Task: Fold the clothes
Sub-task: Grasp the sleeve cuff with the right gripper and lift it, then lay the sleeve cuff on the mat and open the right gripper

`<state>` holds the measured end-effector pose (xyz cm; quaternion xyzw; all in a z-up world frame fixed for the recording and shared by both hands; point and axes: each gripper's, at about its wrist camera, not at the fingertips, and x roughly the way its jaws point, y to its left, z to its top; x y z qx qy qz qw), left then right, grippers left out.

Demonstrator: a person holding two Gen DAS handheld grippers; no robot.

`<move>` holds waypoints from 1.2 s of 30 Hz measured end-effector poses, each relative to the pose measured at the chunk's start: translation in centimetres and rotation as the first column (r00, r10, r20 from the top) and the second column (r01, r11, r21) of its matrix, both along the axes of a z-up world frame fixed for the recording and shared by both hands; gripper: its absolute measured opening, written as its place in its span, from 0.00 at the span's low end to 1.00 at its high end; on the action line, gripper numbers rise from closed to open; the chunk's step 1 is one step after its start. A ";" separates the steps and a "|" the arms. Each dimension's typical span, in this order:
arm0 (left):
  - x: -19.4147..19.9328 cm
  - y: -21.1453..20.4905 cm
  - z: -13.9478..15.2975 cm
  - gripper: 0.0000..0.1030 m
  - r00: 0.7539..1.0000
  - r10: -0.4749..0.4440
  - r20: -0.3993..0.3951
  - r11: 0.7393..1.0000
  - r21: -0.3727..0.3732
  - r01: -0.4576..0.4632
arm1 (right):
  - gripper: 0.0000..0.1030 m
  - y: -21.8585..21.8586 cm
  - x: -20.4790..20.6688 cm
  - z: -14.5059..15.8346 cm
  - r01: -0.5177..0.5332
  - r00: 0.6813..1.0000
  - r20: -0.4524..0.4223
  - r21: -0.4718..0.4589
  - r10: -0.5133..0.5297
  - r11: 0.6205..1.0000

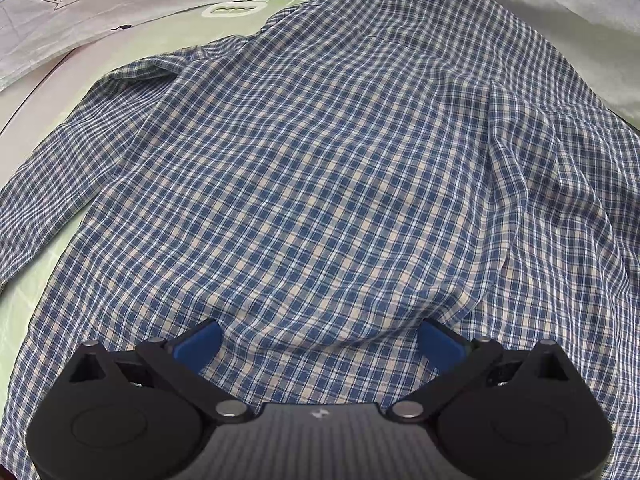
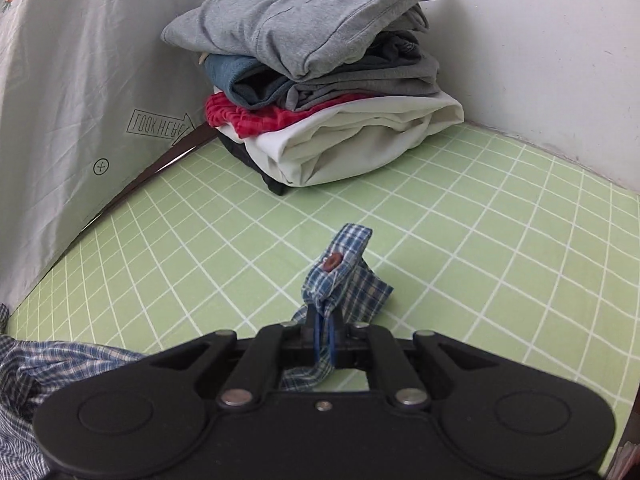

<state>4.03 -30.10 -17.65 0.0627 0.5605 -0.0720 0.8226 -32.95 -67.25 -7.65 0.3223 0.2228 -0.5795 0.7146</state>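
Two tongs show, one in each wrist view. Left tongs (image 1: 320,340) stand wide apart, their blue pads (image 1: 200,340) hanging just above the plaid shirt (image 1: 312,168) and closed on nothing. That blue, white and tan checked shirt lies spread across most of the left view, wrinkled, with one sleeve (image 1: 36,200) trailing toward the left edge and a raised fold along the right side. Right tongs (image 2: 324,320) are pressed together on a narrow strip of the same shirt, a cuff (image 2: 340,268) with a reddish-brown button (image 2: 333,261) that sticks up past the fingertips, while more plaid cloth bunches at the lower left of that view. Under both lies the desk, covered by a light green mat (image 2: 480,248) ruled in white squares. Farther back on the mat, in the corner, sits a stack of folded clothes (image 2: 320,80): grey on top, then blue and dark grey, red, white, and something dark at the bottom. A pale sheet (image 2: 80,80) printed with an arrow reading "LOOK HERE" hangs along the left side, and a white wall (image 2: 540,40) closes the right.
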 end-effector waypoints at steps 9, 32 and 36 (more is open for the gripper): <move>-0.4 -0.1 -0.5 1.00 1.000 0.007 0.025 1.000 -0.006 -0.007 | 0.04 -5.4 5.5 5.2 -0.116 0.977 0.156 -0.184 0.146 0.976; -1.2 -0.3 -1.3 1.00 0.997 0.019 0.073 1.000 -0.014 -0.018 | 0.45 4.1 -5.9 -3.1 0.108 0.930 0.323 0.212 -0.174 0.971; -1.6 -0.2 -1.4 1.00 0.996 0.027 0.090 1.000 -0.017 -0.026 | 0.54 2.9 -5.4 -3.7 0.130 0.919 0.328 0.276 -0.220 0.952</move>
